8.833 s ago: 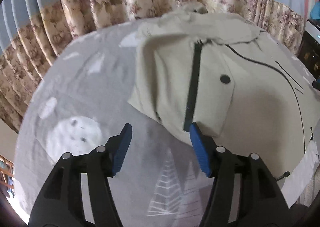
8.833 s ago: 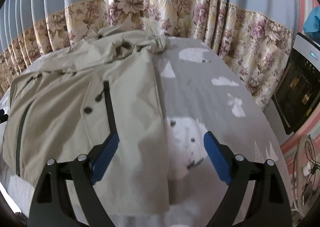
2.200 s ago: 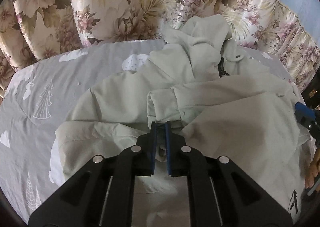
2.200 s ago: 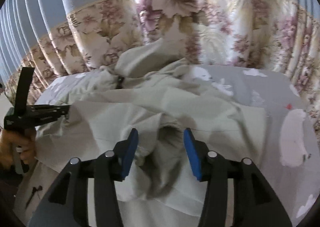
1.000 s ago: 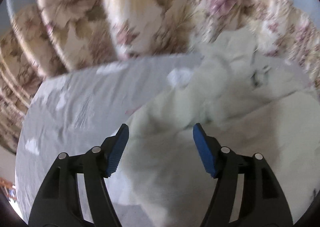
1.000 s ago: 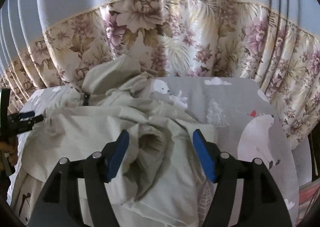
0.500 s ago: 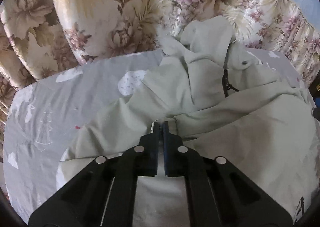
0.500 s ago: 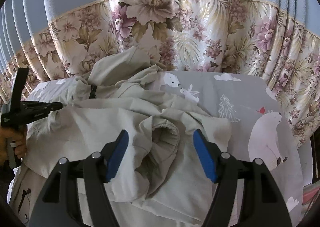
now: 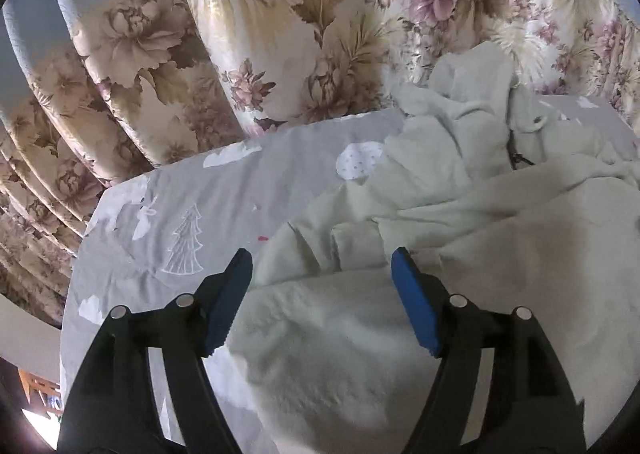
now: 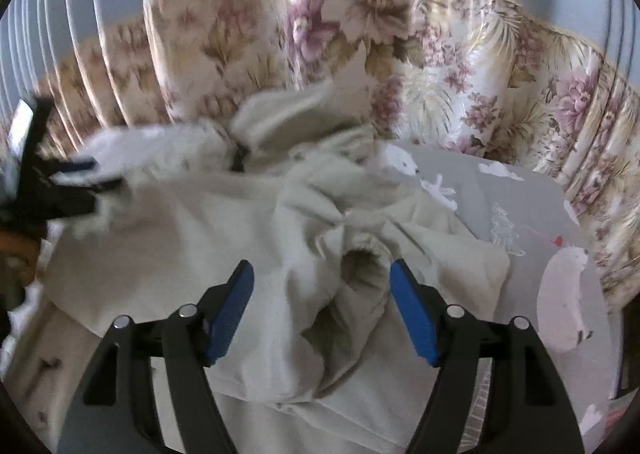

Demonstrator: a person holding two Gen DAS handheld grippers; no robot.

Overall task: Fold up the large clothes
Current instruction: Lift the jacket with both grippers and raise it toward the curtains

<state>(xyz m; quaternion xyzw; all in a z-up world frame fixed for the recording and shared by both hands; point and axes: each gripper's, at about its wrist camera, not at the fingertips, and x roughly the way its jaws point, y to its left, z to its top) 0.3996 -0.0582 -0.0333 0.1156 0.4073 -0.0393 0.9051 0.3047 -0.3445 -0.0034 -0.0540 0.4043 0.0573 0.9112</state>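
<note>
A pale beige jacket [image 9: 460, 222] lies rumpled on the grey printed bedsheet [image 9: 240, 190], its hood bunched toward the curtain. My left gripper [image 9: 322, 266] is open and empty just above the jacket's folded left sleeve. My right gripper [image 10: 322, 274] is open and empty above the jacket [image 10: 200, 222], with the right sleeve's open cuff [image 10: 362, 258] between its fingers' line. The left gripper also shows, blurred, at the left edge of the right wrist view [image 10: 76, 174].
A floral curtain [image 9: 280, 34] hangs close behind the bed's far edge. The sheet's left edge drops off at the lower left of the left wrist view [image 9: 68, 318]. A polar bear print [image 10: 568, 286] marks bare sheet right of the jacket.
My left gripper was shut on the jacket's left sleeve half a second ago; it has opened, let go and shifted left. The right gripper stayed open and moved closer to the cuff.
</note>
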